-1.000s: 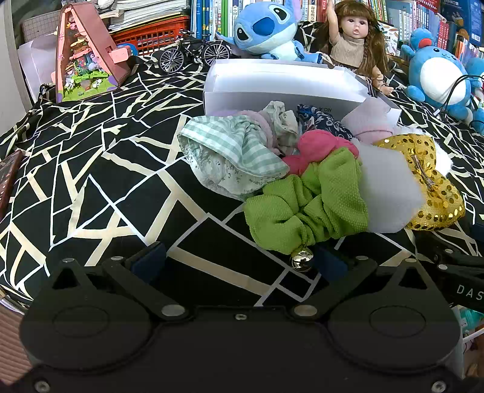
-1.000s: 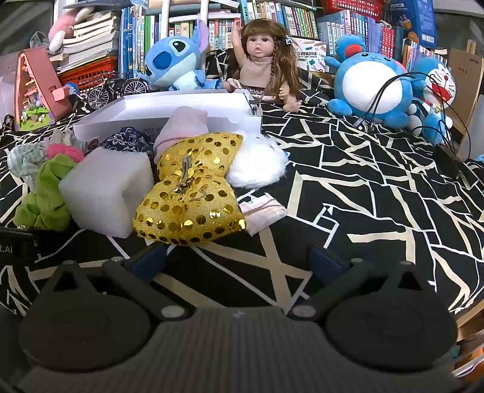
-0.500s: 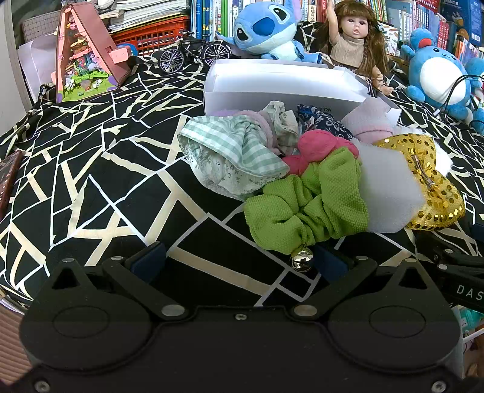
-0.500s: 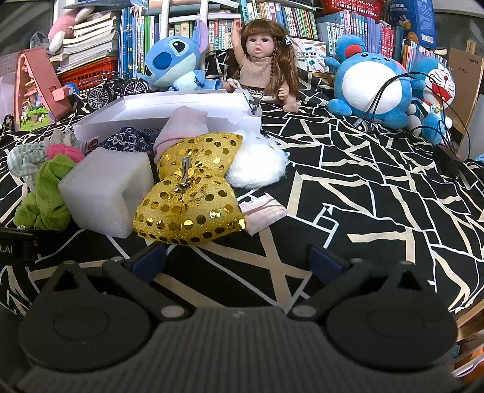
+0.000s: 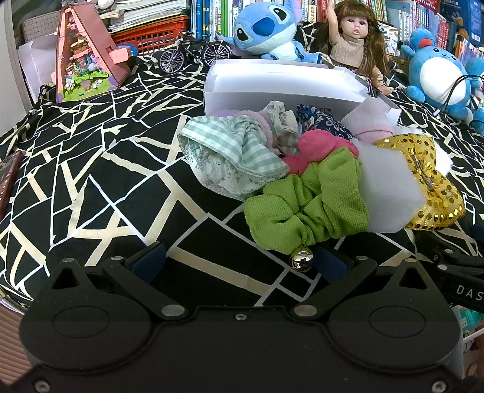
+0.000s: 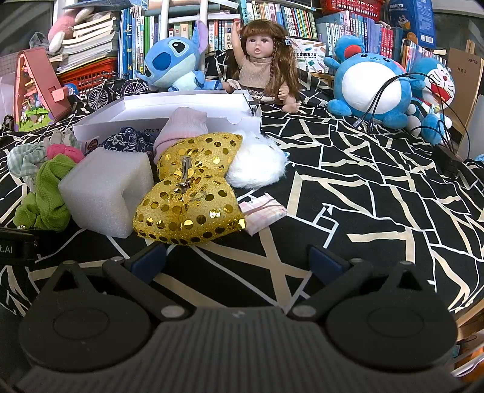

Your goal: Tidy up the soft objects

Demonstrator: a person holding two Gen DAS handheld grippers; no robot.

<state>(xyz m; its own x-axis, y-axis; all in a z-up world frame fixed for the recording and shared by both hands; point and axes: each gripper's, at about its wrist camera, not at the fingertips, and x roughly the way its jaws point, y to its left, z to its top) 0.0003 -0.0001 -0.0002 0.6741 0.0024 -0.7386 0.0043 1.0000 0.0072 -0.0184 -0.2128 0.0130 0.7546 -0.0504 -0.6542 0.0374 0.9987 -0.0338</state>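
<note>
1. Two sets of tongs are on record, both released with jaws spread wide and nothing between them: the left tongs (image 5: 239, 261) sit low over the black-and-cream patterned cloth (image 5: 90, 169), the right tongs (image 6: 237, 258) likewise over the cloth (image 6: 378, 193).
2. White open box (image 5: 281, 81) lies far centre on the cloth, directly behind the pile of soft objects.
3. Blue plush toy (image 5: 266, 28) and doll (image 5: 354, 36) sit behind the box; a second blue-and-white plush (image 6: 369, 81) sits far right.
4. White foam block (image 6: 106, 190) stands near left in the right wrist view, touching the gold sequin bow (image 6: 193, 190) on its right side.
5. Green checked cloth item (image 5: 230, 157) lies at the left of the pile, in front of the box.
6. Green scrunchie (image 5: 308, 205) is the nearest item to the left tongs, resting against the foam block; its small metal bell (image 5: 301, 261) hangs just beside the right finger of those tongs.
7. White fluffy pompom (image 6: 257, 166) lies just right of the bow, touching it.
8. Pale pink sock-like item (image 6: 181, 127) leans against the box front, behind the bow.
9. Pink scrunchie (image 5: 317, 148) sits behind the green one, touching it.
10. Small pink-lined packet (image 6: 263, 211) lies partly under the bow's near right edge.
</note>
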